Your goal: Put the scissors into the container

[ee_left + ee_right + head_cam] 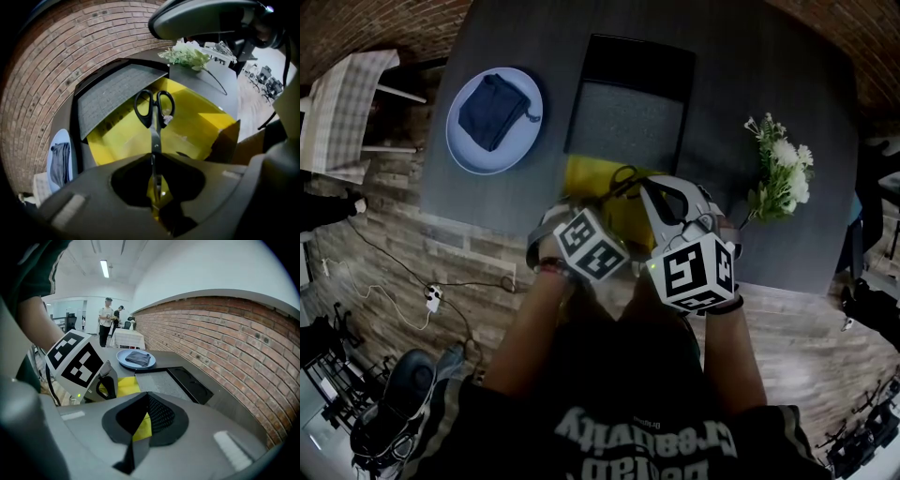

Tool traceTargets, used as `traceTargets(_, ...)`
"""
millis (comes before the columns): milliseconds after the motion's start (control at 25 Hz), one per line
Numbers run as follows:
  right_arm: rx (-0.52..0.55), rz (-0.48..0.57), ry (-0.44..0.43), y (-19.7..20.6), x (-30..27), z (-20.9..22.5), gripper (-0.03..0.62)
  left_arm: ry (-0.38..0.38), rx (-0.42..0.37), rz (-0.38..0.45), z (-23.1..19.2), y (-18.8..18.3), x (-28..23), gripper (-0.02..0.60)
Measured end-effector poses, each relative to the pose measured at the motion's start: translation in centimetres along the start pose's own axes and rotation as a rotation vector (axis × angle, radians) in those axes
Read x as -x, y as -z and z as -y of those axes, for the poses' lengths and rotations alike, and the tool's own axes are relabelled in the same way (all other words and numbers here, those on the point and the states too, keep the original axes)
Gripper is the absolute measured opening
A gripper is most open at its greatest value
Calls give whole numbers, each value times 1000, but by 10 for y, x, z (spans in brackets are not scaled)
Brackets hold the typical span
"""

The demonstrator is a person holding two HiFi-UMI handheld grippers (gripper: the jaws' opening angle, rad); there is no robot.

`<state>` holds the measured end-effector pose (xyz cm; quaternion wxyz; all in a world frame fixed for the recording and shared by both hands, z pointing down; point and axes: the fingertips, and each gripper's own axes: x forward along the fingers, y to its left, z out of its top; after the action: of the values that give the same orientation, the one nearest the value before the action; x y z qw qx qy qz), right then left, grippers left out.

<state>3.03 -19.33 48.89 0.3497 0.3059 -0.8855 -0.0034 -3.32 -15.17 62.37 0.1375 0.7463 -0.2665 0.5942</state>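
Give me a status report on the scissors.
Left gripper shut on scissors, blades pinched, handles out over the yellow container. Right gripper shut, empty. Nothing seen in the way.

The left gripper [157, 190] pinched the blades of the scissors [154, 112], whose black handles pointed away over the open yellow container [201, 126]. A blue plate [58, 135] bearing a dark cloth [60, 164] lay at the left, with white flowers [187, 54] beyond.
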Motion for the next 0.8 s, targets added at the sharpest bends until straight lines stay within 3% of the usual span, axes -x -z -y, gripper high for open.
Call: traceTargets(800,21,8,1,-4,2,13,6,45,62,-29,0,2,-1,64)
